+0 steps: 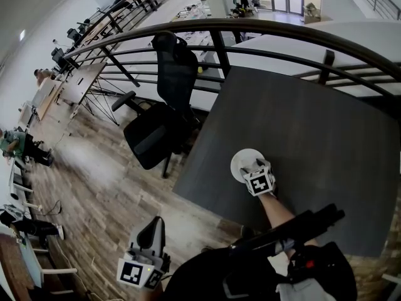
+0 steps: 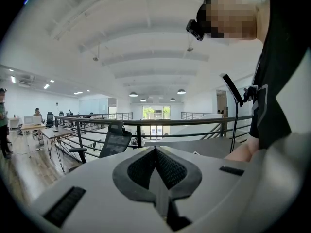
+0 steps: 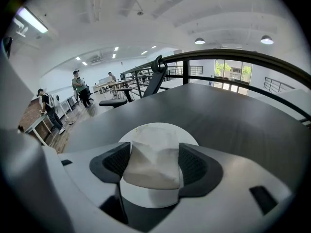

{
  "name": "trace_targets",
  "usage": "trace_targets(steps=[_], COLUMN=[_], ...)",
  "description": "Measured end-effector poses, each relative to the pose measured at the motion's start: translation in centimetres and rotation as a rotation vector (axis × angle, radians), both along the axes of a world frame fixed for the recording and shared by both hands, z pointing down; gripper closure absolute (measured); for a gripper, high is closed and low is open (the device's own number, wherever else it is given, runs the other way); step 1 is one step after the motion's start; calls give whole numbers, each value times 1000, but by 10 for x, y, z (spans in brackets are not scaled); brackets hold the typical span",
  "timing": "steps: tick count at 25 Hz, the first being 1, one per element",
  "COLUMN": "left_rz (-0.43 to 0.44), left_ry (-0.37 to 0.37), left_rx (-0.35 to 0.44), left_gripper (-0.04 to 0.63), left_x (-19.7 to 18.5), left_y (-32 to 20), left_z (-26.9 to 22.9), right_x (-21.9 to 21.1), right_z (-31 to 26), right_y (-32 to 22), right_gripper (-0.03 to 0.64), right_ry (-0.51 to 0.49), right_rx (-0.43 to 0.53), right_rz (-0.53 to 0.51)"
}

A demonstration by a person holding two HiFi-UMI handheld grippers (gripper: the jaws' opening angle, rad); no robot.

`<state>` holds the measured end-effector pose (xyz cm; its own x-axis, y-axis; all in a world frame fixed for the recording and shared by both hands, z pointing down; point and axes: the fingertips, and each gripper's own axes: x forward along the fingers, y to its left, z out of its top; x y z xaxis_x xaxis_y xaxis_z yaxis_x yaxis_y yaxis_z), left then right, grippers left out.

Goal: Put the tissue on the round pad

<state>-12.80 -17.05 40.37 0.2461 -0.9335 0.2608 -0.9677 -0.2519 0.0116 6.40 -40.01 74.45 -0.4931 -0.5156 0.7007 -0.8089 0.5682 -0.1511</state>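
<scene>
Tissue (image 3: 150, 171) in right hand-held gripper (image 3: 154, 155), over round pad (image 3: 163, 132)

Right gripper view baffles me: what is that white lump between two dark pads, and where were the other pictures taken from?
No robot here: a person holds a two-jaw gripper in each hand. The head view looks down from the person's head; each gripper view rides on its gripper, looking along the jaws. The lump is a white folded tissue, pinched by the right gripper over a white round pad on the dark grey table. The left gripper hangs beside the table, jaws together, empty.
</scene>
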Motion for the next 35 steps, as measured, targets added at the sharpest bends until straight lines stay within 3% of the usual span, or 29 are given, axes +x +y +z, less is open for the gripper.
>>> trace_targets(steps=[16,25,28,35], left_rz=[-4,2,6,36], left_ry=[-8,-27,-10,22], left_rx=[-10,-20,8,52], left_gripper=[591,591,591,591], left_x=[-1,0,4,11], left_y=[0,6,4,0], left_z=[1,0,-7,-7], right_x=[-4,-3,1,-2], right_z=[21,24,20,-5], right_y=[-2,-1,-3,-3], right_gripper=[301,299,258,245], right_ry=[163,146,160,70], right_rx=[-18,-36,-13,42], right_rz=[-104,-89,-81,-46])
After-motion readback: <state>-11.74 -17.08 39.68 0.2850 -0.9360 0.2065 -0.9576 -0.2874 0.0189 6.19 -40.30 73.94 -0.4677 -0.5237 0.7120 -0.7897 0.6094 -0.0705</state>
